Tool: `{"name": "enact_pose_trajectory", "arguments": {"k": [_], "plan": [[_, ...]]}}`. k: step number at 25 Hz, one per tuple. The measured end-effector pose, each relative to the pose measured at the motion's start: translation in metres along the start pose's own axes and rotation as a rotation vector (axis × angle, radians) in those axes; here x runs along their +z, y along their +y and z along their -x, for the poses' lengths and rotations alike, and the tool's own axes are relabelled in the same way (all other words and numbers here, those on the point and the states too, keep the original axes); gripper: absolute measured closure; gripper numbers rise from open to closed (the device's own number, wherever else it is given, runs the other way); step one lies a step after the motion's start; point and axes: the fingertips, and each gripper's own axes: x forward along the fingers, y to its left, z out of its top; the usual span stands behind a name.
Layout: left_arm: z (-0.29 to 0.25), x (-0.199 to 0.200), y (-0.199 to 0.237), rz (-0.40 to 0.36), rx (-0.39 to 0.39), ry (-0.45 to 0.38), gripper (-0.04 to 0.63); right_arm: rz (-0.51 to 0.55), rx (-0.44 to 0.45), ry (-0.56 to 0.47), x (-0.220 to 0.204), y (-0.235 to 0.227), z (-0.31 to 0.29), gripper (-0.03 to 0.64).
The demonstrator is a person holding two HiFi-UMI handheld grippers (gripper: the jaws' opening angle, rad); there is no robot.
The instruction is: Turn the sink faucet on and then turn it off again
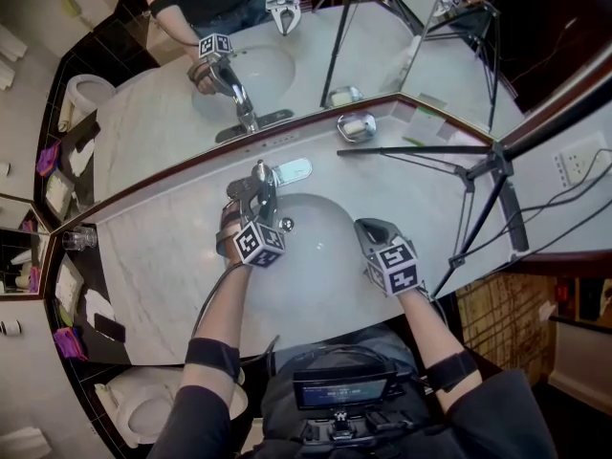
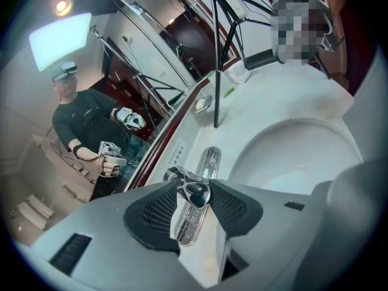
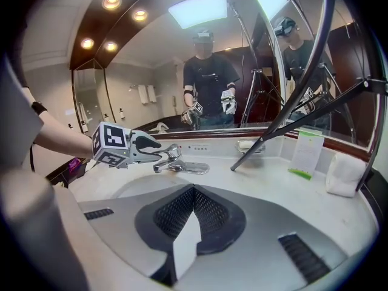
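Faucet: I see polished chrome with one lever, at the sink's back rim on the pale marble counter.
Left gripper: jaws clamped on the lever.
Right gripper: jaws together, empty, near the basin's front.

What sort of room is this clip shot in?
A bathroom, perhaps a hotel's: a sink basin with a chrome faucet, a wide mirror behind it, and a toilet beside the counter.
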Motion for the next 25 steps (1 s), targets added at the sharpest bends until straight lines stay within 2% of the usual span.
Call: {"name": "enact_pose_trajectory", "arguments": {"k": [2,11,17,25], "plan": [[-0.002,0.002,0.004,0.007,0.005,-0.004,0.445,-0.003,-0.002,0.0,-0.001,-0.003,0.0,0.598],[-0.007,0.007,0.007,0.027,-0.038,-0.006,0.463,-0.018,0.005,0.0,-0.002,-0.001,-0.004,0.598],[-0.01,0.019,0.023,0.102,-0.021,-0.03,0.502,-0.017,0.009,-0.001,-0.001,0.0,-0.006,0.598],[-0.017,0.028,0.042,0.155,-0.044,-0.035,0.503,-0.02,0.005,-0.009,0.002,-0.001,-0.003,0.598]]}}
